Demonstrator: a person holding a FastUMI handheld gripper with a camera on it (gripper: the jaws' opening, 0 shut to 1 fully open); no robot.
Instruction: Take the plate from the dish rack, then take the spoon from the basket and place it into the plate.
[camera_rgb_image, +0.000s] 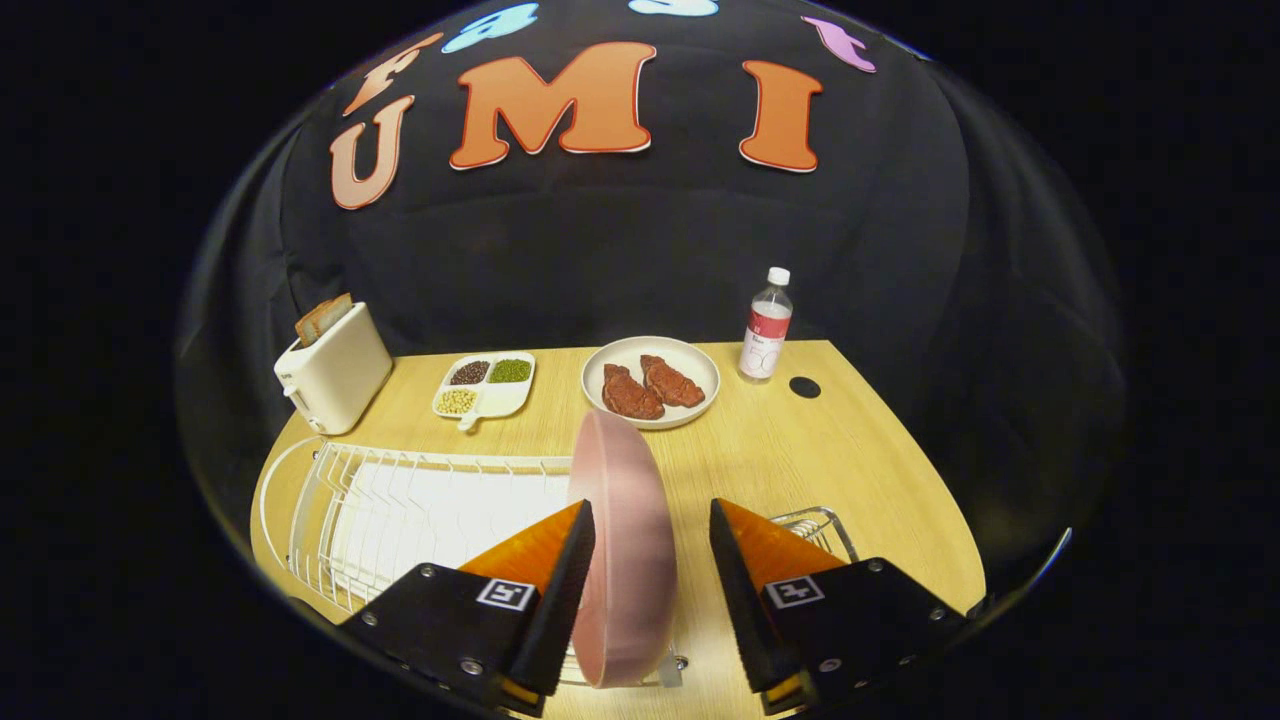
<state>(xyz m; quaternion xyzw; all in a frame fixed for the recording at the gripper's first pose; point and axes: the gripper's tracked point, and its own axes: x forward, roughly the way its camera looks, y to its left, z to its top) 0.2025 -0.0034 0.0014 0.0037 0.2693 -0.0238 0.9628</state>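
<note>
Plate (622, 545), pink, stands on edge at the right end of the rack (400, 505), between the fingers of the gripper (650, 590). Jaws half-wide: left finger (560, 600) looks to touch the plate's face, right finger (735, 590) apart from it with a clear gap, so no grip yet.

Largest to smallest around it: table (800, 470), wood; rack, white wire, running off left of the plate; toaster (335, 365) with bread at far left; white dish (650, 380) with two pieces of meat just beyond the plate; tray (485, 385) of beans beside it; basket (820, 525), wire, just past the right finger, spoon possibly inside but hidden; bottle (767, 325) at the far right; small dark disc (804, 386) near it.

Step in hand, judged: grasp the plate. Best to centre the rim between pads, close squarely, then lift straight up so the wires do not snag. Meat dish close ahead: avoid swinging forward. Basket near the right finger could catch.
</note>
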